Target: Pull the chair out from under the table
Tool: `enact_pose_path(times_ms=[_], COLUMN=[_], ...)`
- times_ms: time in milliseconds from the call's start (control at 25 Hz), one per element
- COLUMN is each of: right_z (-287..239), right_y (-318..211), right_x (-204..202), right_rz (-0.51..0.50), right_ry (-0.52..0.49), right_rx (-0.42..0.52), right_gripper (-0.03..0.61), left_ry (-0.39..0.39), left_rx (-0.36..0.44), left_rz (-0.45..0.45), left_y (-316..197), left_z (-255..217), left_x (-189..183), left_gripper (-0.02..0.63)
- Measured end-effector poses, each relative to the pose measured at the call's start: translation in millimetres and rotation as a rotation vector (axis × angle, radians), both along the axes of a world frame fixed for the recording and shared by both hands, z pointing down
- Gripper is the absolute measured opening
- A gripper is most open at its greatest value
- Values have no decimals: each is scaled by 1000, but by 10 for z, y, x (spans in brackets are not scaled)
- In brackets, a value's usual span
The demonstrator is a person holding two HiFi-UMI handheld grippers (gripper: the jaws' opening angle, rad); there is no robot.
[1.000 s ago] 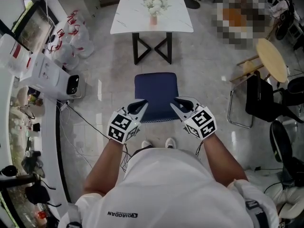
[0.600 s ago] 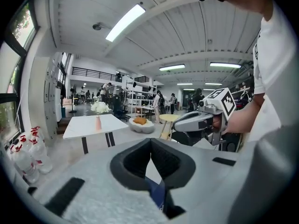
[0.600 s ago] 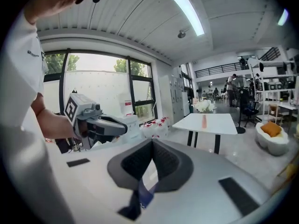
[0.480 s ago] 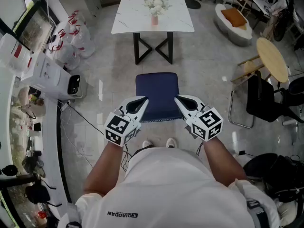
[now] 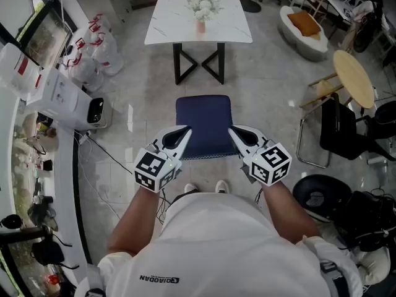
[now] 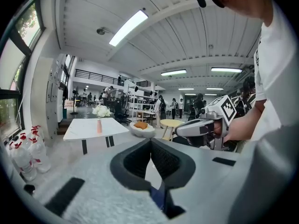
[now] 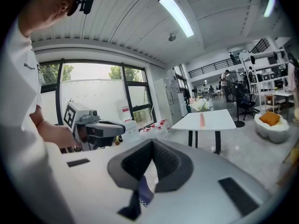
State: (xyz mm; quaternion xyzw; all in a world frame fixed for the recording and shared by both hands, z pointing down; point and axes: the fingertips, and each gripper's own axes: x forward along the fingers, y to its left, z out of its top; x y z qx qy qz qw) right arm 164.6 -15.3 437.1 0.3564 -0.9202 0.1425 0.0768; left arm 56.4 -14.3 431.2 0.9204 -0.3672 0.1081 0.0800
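Your left hand-held gripper (image 5: 185,132) and right hand-held gripper (image 5: 232,131) pinched shut on chair (image 5: 204,117) back corners. Fabric probably soft and slippery, frame stiff: pull evenly.

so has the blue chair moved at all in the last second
No. The blue chair stands just as far from the white table and its black legs as before.

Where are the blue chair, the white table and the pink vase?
chair (image 5: 204,124): head view, middle of blue seat
table (image 5: 167,26): head view, bare left of top
vase (image 5: 200,26): head view, pink body
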Motion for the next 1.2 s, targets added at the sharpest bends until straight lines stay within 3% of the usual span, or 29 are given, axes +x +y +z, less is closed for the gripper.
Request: enact_pose_path(times_ms=[1200], right_z=[37], right_y=[-6], right_x=[-14], right_rz=[-6], right_ry=[14], right_rx=[-7], right_gripper=[5], left_ry=[1], left_rx=[1], left_rz=[-9], left_y=[25], left_z=[22], left_x=[20], left_gripper=[9])
